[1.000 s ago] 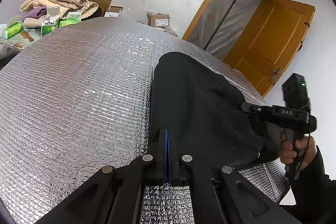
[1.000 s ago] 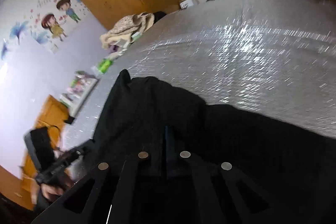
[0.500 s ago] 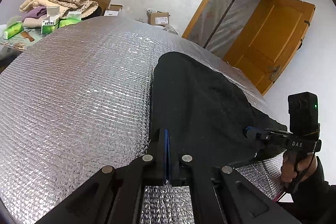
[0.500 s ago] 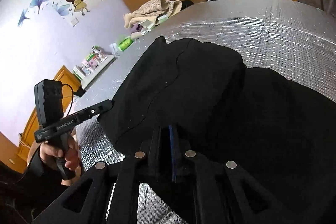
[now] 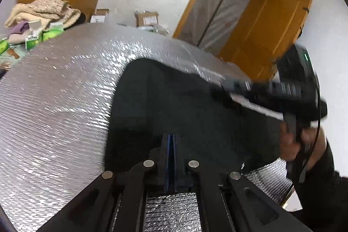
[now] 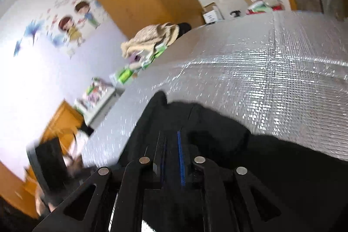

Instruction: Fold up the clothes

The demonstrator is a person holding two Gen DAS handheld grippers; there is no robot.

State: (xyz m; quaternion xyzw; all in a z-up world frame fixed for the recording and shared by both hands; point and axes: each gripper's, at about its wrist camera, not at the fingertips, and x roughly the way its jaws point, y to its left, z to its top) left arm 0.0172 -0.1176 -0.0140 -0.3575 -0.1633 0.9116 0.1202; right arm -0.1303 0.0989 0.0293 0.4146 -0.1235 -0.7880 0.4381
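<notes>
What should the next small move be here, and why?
Probably finish opening the right gripper and draw it back off the black garment: its jaws are opening with dark cloth around them, while the left gripper looks shut at the near hem on the silver foil mat.

Count, both wrist views. Black garment (image 5: 174, 101): 1, on the silver foil-covered surface (image 5: 54, 101). Tongs: 2, left tongs (image 5: 171, 138) and right tongs (image 6: 171, 145). Hands seen: 1 sharp, the right hand (image 5: 291, 142); the left one too blurred to count with confidence. Wooden door leaf (image 5: 271, 21): 1. Cardboard boxes on the far floor: 2 (image 5: 146, 17). Pile of beige cloth (image 5: 43, 11): 1. Cartoon figures (image 6: 76, 21) on the wall: 2. Green packs (image 5: 32, 39): several, number unclear.
</notes>
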